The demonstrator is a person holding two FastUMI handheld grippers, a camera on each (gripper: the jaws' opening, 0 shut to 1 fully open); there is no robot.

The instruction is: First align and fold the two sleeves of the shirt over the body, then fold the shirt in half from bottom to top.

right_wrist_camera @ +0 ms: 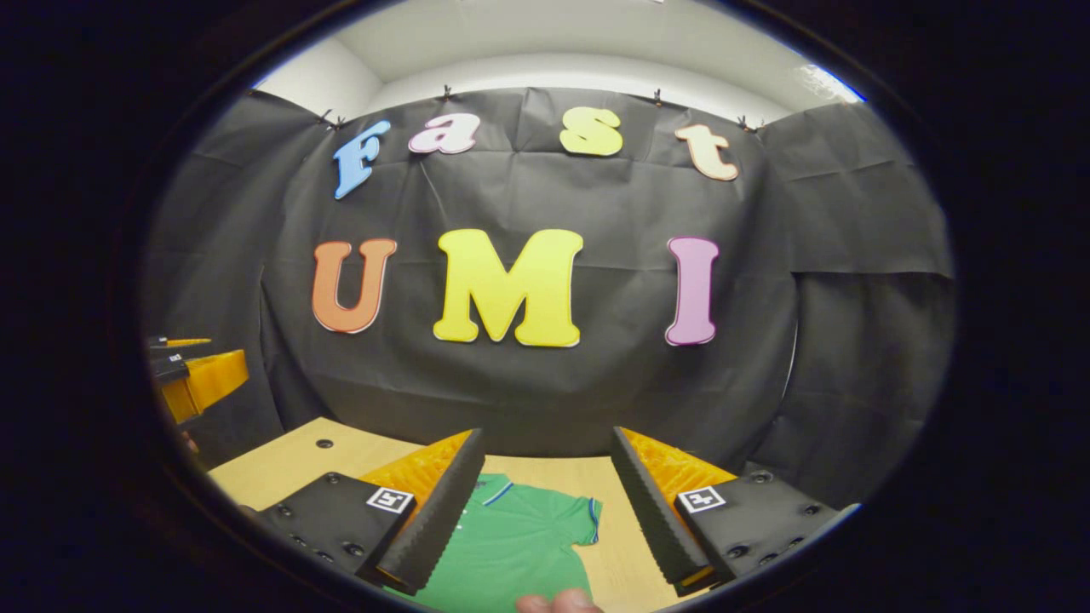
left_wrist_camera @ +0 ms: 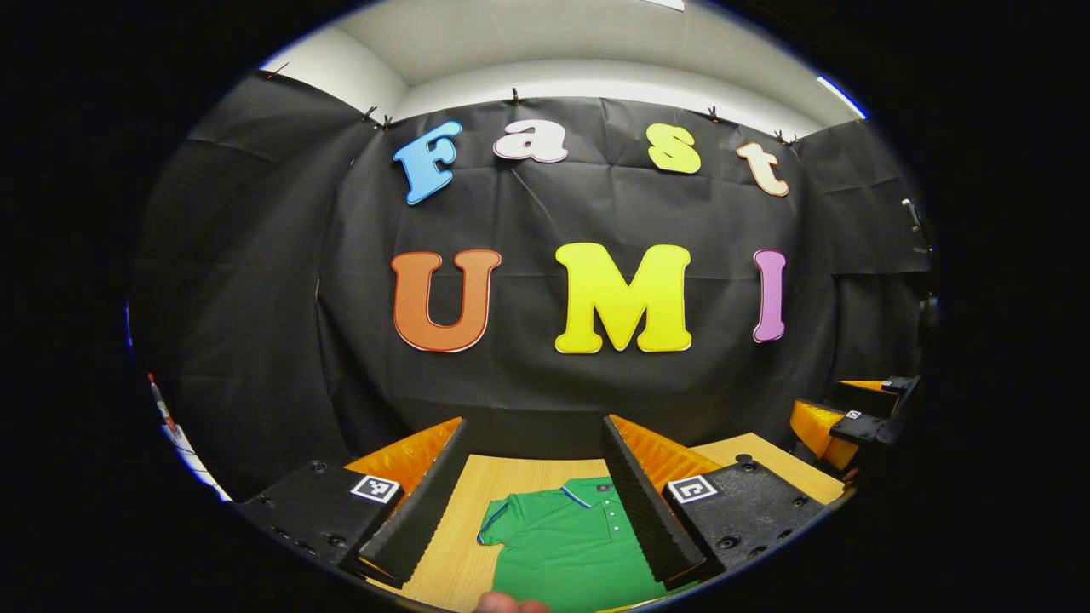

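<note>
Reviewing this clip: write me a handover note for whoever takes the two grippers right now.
Left gripper: open, holding nothing, raised above the shirt's collar side.
Right gripper: open, holding nothing, raised above the shirt's other sleeve.
Green polo shirt: lies flat on the wooden table, collar toward the booth wall, both short sleeves spread out.
Done: nothing folded yet.
Left: fold both sleeves over the body, then fold the shirt bottom to top.
</note>
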